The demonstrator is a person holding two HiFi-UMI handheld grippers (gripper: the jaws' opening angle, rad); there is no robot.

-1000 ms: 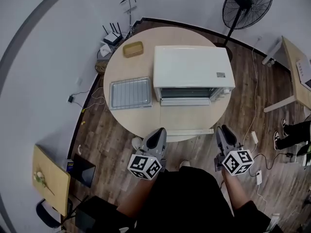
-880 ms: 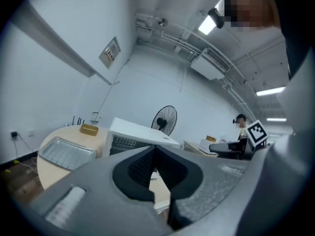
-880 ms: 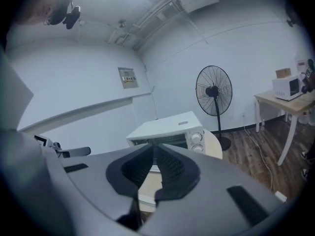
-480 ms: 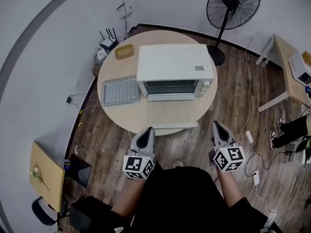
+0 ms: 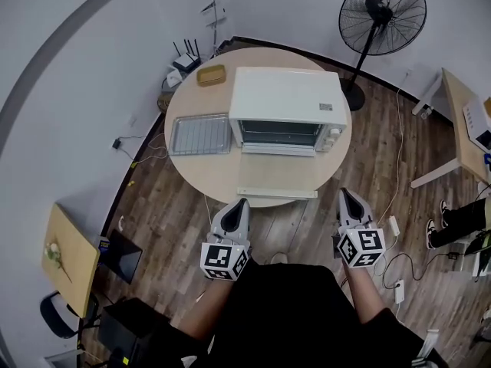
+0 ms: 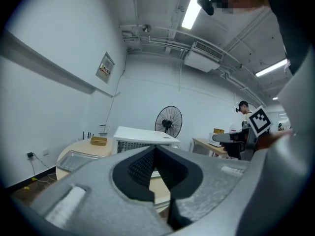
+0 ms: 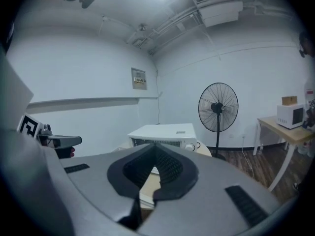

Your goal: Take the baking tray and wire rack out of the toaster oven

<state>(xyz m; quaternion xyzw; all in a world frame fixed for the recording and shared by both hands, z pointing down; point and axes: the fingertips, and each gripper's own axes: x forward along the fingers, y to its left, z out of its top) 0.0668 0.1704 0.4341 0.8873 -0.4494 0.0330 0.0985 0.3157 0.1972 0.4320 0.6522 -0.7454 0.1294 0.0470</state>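
Before table [image 5: 270, 176], left tongs [image 5: 243, 202], right tongs [image 5: 345, 193] level

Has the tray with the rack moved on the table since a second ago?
No. The tray with the rack lies just left of the toaster oven, near the edge of the table, as before; only the camera view shifted.

One toaster oven [image 5: 288, 106], one tray [image 5: 200, 134], one round table [image 5: 268, 176], one fan [image 5: 382, 14], two claws [image 5: 242, 202] [image 5: 345, 193].

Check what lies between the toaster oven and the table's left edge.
In the head view, the baking tray lies flat there with the wire rack in it, just beside the toaster oven on the round table.
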